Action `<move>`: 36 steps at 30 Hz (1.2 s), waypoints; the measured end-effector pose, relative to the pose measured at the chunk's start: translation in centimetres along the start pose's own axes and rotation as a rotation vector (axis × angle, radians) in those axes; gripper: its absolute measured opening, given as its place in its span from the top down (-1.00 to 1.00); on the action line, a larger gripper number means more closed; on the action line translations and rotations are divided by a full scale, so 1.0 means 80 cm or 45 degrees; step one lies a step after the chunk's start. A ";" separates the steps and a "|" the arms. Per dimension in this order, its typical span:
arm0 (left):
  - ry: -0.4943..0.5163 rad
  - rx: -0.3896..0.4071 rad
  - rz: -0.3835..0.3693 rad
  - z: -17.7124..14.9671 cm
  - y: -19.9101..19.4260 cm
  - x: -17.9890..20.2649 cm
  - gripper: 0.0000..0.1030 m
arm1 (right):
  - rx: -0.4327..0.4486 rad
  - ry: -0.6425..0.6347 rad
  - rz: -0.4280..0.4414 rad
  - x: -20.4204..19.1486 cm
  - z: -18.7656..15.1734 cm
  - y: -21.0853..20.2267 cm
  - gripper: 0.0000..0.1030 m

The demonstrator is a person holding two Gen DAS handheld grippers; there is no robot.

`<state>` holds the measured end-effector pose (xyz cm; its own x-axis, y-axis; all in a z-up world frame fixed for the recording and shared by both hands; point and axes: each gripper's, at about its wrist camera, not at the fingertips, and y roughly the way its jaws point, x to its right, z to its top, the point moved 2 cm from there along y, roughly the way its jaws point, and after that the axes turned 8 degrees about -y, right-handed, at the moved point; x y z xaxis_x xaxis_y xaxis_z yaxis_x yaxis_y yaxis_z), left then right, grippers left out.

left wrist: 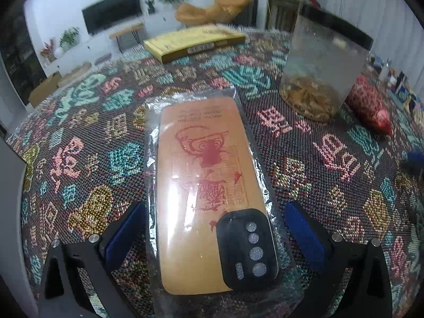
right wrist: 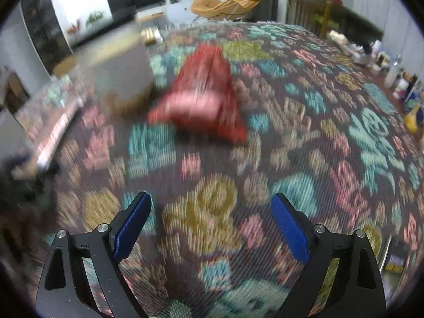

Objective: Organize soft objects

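Lying flat between the spread blue-padded fingers of the left claw (left wrist: pixel 214 235) is an orange phone case with a red printed figure and a black camera block, sealed in a clear plastic sleeve (left wrist: pixel 209 193); the pads stand wide apart on either side of the sleeve and grip nothing, though the left pad sits right at its edge. The sleeve rests on the bench, which is covered by a dark woven cloth with teal, pink and yellow patterns (left wrist: pixel 87 143). Ahead and to the right of that claw stands a tall clear plastic tub (left wrist: pixel 322 71) holding a shallow layer of brownish-yellow pieces at its bottom. Just beside the tub, further right, lies a red mesh bag (left wrist: pixel 369 104). Far ahead rests a flat yellow box (left wrist: pixel 193 41).

The right claw (right wrist: pixel 212 225) is also wide open and empty, above the cloth. Ahead of it, blurred, lies the red bag, with the tub to its left.
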<state>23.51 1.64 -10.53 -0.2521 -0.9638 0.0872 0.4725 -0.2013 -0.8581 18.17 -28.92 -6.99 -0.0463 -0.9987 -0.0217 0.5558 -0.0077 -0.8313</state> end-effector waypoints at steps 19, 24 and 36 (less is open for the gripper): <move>-0.219 0.246 -0.208 0.030 -0.163 -0.048 -0.49 | 0.210 0.049 0.013 -0.007 0.141 -0.085 0.68; -0.296 0.368 -0.228 0.002 -0.272 -0.111 -0.49 | 0.293 -0.073 0.285 -0.124 0.142 -0.181 0.68; -0.563 0.237 0.369 -0.209 -0.370 -0.358 -0.66 | 0.091 -0.470 1.010 -0.558 -0.004 -0.234 0.37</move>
<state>2.67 38.09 3.90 0.2695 -0.9578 0.0996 0.6208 0.0938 -0.7784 9.59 15.79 9.35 0.6404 -0.6631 -0.3875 0.3612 0.7053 -0.6100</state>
